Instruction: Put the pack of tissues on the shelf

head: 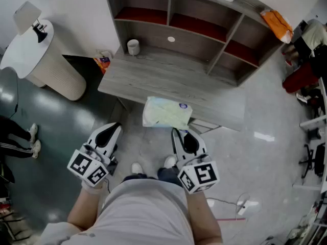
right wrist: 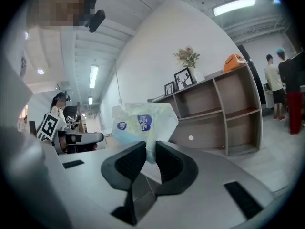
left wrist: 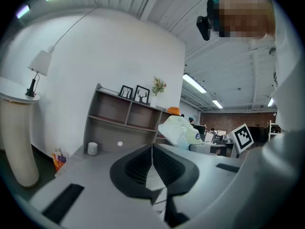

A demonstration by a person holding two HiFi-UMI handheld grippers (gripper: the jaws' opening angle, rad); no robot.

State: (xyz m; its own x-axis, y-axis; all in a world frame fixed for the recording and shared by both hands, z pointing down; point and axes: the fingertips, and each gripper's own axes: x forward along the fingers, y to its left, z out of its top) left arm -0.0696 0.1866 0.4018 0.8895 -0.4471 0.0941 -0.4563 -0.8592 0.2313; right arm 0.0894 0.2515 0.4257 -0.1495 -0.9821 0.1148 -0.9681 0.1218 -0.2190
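Observation:
The pack of tissues (head: 166,113), pale green and white plastic with blue logos, hangs over the near edge of the wooden shelf unit's (head: 194,29) low counter. My right gripper (head: 179,131) is shut on the pack's near edge. In the right gripper view the pack (right wrist: 143,125) sticks up between the black pads (right wrist: 128,163), which pinch its lower edge. My left gripper (head: 110,132) is lower left of the pack, apart from it, shut with nothing in it. In the left gripper view its jaws (left wrist: 152,152) meet, and the pack (left wrist: 178,130) shows beyond to the right.
A white cup (head: 133,47) stands on the counter (head: 168,80) at the back left. The shelf compartments are open and bare, with an orange thing (head: 277,24) on top. A round white side table with a lamp (head: 30,50) stands left. An orange packet (head: 102,61) lies on the floor.

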